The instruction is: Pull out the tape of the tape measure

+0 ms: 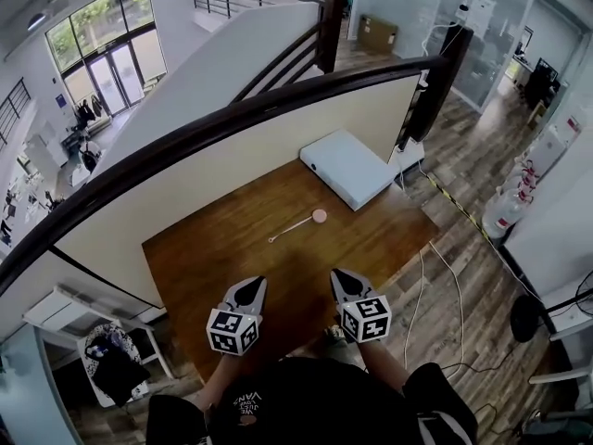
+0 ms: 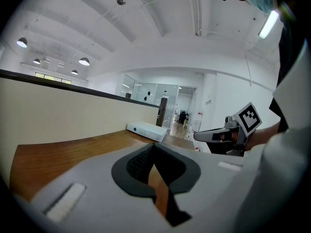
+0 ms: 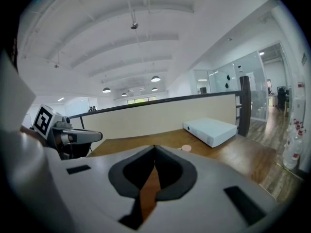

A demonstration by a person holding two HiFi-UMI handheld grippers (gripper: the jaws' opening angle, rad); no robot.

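A small pink round tape measure (image 1: 319, 215) lies in the middle of the wooden table (image 1: 204, 258), with a thin strip of tape drawn out toward the lower left. It also peeks over the jaws in the right gripper view as a pink tape measure (image 3: 186, 148). My left gripper (image 1: 256, 284) and right gripper (image 1: 340, 276) hover side by side over the table's near edge, well short of it. Both are shut with nothing between the jaws, as the left gripper (image 2: 153, 145) and right gripper (image 3: 155, 147) views show.
A flat white box (image 1: 350, 168) sits at the table's far right corner. A low wall with a dark handrail (image 1: 232, 119) runs behind the table. Cables (image 1: 435, 276) trail on the wood floor at the right.
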